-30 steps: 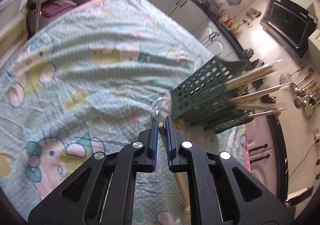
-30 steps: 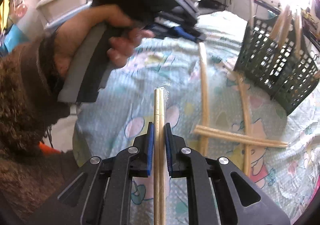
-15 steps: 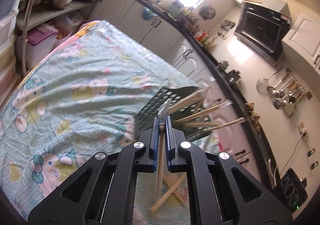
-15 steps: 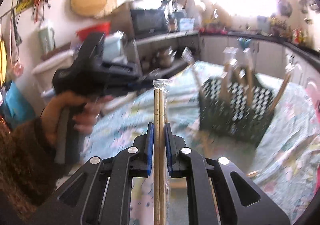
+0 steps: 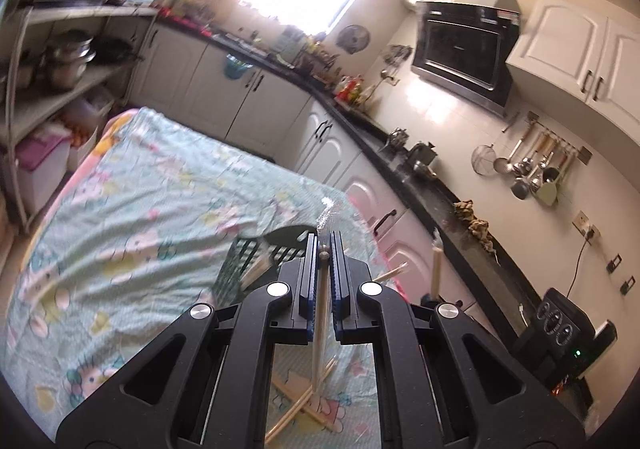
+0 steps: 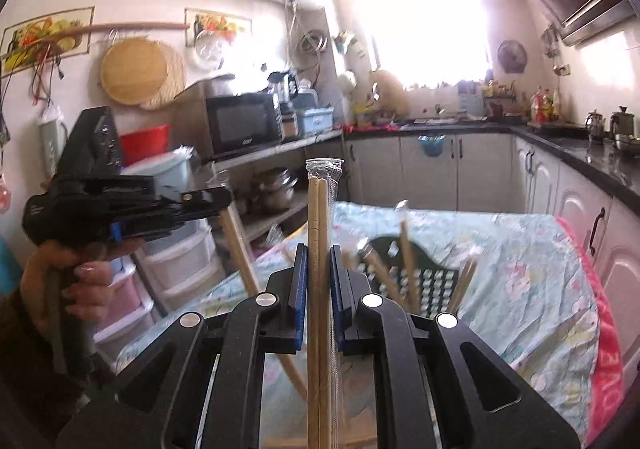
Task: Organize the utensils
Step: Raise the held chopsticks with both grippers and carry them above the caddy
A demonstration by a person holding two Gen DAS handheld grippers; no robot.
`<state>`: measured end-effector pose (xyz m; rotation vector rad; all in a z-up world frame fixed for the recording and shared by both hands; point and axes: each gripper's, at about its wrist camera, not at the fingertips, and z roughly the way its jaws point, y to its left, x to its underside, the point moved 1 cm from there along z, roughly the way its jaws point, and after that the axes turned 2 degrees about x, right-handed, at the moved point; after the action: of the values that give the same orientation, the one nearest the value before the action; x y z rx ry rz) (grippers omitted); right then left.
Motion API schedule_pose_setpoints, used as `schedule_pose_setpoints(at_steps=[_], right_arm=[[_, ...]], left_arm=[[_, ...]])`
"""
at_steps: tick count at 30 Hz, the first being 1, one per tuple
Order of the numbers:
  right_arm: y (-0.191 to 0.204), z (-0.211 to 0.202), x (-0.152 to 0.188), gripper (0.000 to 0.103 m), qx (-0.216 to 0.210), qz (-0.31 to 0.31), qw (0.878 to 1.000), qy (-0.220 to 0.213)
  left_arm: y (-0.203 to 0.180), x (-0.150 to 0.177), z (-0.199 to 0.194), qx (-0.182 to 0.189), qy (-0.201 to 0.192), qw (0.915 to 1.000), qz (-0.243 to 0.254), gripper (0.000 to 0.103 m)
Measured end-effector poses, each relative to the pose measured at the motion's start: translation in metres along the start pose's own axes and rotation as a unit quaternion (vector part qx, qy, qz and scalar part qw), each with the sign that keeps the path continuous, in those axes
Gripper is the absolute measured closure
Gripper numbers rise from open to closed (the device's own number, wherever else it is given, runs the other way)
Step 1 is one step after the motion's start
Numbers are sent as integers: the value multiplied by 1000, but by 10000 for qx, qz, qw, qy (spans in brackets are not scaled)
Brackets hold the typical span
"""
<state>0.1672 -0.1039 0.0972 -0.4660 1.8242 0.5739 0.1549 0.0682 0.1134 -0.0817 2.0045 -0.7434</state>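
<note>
My left gripper (image 5: 323, 242) is shut on a plastic-wrapped pair of wooden chopsticks (image 5: 319, 329) that hangs down between its blue pads. It is raised above the dark green slotted basket (image 5: 256, 253), which holds several chopsticks. More wrapped pairs (image 5: 298, 403) lie crossed on the cloth below. My right gripper (image 6: 319, 251) is shut on another wrapped chopstick pair (image 6: 318, 209), held upright, with the basket (image 6: 424, 281) just beyond it. In the right wrist view a hand carries the left gripper (image 6: 218, 198) at the left, its chopsticks (image 6: 240, 253) slanting down.
The table wears a pale green cartoon tablecloth (image 5: 140, 217). White cabinets under a black counter (image 5: 400, 169) run along the far and right sides. Open shelves with pots (image 5: 68, 61) and plastic drawers (image 6: 176, 261) stand to the left.
Both grippers have risen off the table with their chopstick pairs and tilted up, so the kitchen walls fill the views. The basket now sits low, close to the fingertips.
</note>
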Motion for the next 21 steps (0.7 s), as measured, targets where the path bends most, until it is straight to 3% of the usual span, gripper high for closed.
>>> schedule_pose_setpoints(at_steps=[11,21], right_arm=[[-30,17,-39,92,322,82,9971,-688],[-49,39,-78,92,622,-16,9885,-1380]], left_arm=[[-45,-50,-16,110,-457,9967,666,100],[-57,-89,-22,-246,-896,9898,1077,100]])
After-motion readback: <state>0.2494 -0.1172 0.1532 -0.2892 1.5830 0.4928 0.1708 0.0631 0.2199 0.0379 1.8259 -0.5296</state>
